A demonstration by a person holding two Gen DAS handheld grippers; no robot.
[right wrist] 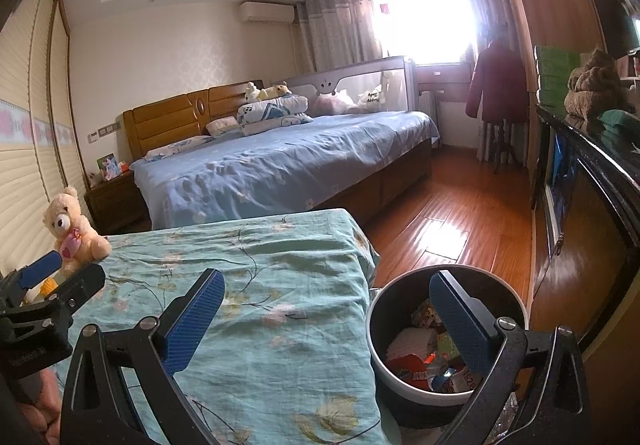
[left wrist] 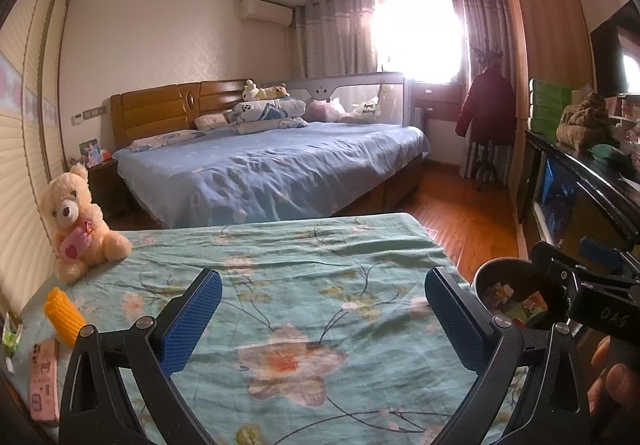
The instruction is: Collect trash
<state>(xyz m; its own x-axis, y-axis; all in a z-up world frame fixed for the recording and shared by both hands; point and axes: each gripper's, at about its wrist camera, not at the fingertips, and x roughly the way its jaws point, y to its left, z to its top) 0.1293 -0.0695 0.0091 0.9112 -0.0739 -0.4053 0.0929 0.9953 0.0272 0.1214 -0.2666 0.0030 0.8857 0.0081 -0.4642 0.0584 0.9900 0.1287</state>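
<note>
Both jaws stand wide, holding nothing: left gripper [left wrist: 323,319] over the teal floral bedsheet [left wrist: 280,269], right gripper [right wrist: 327,319] above the round dark wastebasket [right wrist: 446,333] of wrappers beside the bed; a pink carton [left wrist: 44,381] lies at left

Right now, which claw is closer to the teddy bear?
Left. The left claw hangs open over the flowery sheet, with the teddy bear ahead on its left. The right claw is farther off, by the trash bin at the bed's other edge.
</note>
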